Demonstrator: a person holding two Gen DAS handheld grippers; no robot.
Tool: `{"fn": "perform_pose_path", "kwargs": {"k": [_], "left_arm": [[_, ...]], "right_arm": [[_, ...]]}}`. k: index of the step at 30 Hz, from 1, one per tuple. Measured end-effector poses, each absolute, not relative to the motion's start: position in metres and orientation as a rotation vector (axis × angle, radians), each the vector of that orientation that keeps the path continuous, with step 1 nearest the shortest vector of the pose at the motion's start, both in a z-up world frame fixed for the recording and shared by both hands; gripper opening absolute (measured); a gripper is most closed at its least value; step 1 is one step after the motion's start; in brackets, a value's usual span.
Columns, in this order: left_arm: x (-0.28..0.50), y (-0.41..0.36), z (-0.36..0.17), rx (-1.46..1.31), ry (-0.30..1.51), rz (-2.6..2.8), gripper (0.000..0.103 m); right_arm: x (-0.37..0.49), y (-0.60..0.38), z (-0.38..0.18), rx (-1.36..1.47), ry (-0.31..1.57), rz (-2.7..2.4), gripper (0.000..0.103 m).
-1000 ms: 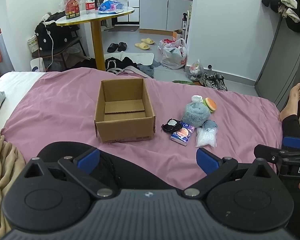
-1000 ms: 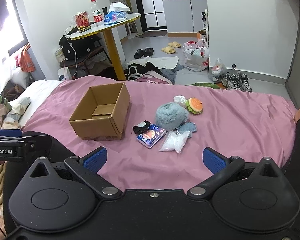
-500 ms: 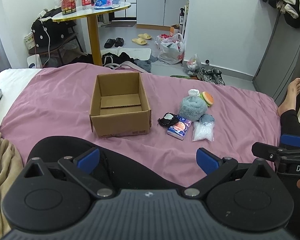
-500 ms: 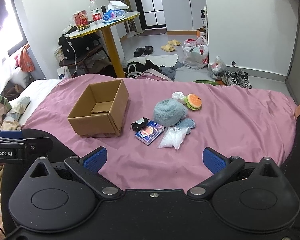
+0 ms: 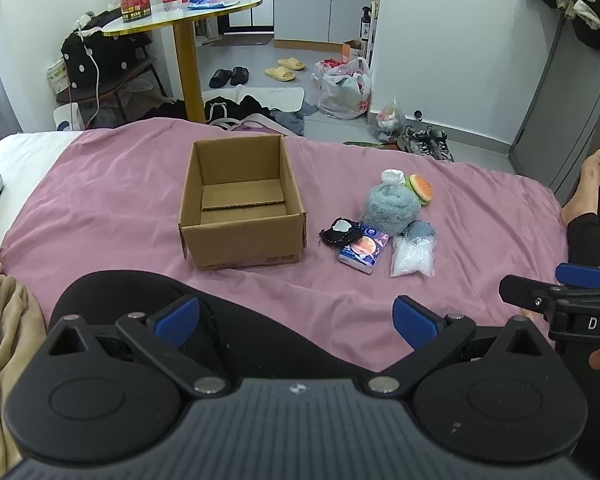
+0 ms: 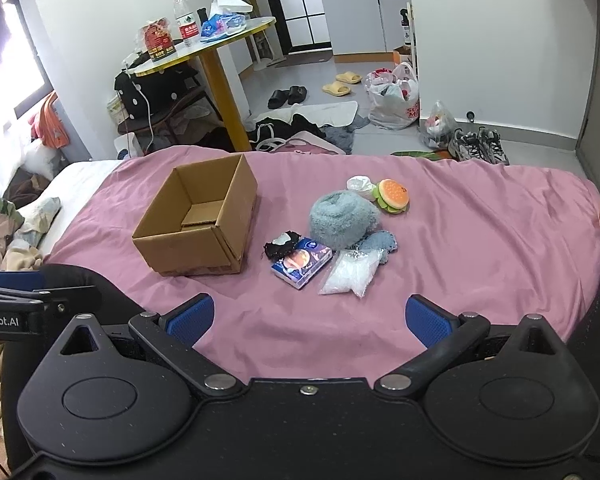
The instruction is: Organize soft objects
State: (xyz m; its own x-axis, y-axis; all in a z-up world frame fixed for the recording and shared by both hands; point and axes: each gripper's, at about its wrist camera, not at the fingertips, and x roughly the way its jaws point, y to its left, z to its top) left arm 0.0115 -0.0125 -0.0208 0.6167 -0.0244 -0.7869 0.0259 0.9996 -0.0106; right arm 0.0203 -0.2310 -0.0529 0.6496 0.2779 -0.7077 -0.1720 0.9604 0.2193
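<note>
I note the left gripper [image 5: 296, 316] with its blue-padded fingers [image 5: 178, 314] spread wide, holding and touching nothing, above the near edge of the bed [image 5: 100, 200]. The right gripper [image 6: 310, 318] likewise has its fingers [image 6: 428, 320] wide apart and empty. The open cardboard box [image 5: 240, 200] sits mid-bed, and to its right lie the soft items, touching one another: fuzzy blue ball [image 6: 342, 220], burger toy [image 6: 394, 196], tissue pack [image 6: 302, 262] and clear bag [image 6: 350, 272].

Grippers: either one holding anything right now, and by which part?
Nothing held. The left gripper and right gripper are both open and empty above the pink bedspread, short of the pile of soft things.
</note>
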Motion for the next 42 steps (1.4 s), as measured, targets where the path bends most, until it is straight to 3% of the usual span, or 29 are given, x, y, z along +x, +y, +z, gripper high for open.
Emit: {"fn": "perform_pose_path", "kwargs": {"k": [27,33,38,42], "left_arm": [[0.093,-0.007,-0.072,-0.113,0.944,-0.11,0.099],[0.122,-0.017,-0.088,-0.116,0.97,-0.155,0.086],[0.143,-0.028,-0.103,-0.123,1.003,-0.198,0.069],[0.16,-0.041,-0.116,-0.087,1.034,-0.223,0.065]], "right_arm": [[0.1,-0.253,-0.103,0.27,0.951,0.213,0.103],[0.113,-0.255,-0.107,0.28,0.937,0.2,0.102],[0.126,-0.258,-0.118,0.297,0.96,0.183,0.088],[0.133,-0.262,-0.125,0.351,0.986,0.17,0.084]]}}
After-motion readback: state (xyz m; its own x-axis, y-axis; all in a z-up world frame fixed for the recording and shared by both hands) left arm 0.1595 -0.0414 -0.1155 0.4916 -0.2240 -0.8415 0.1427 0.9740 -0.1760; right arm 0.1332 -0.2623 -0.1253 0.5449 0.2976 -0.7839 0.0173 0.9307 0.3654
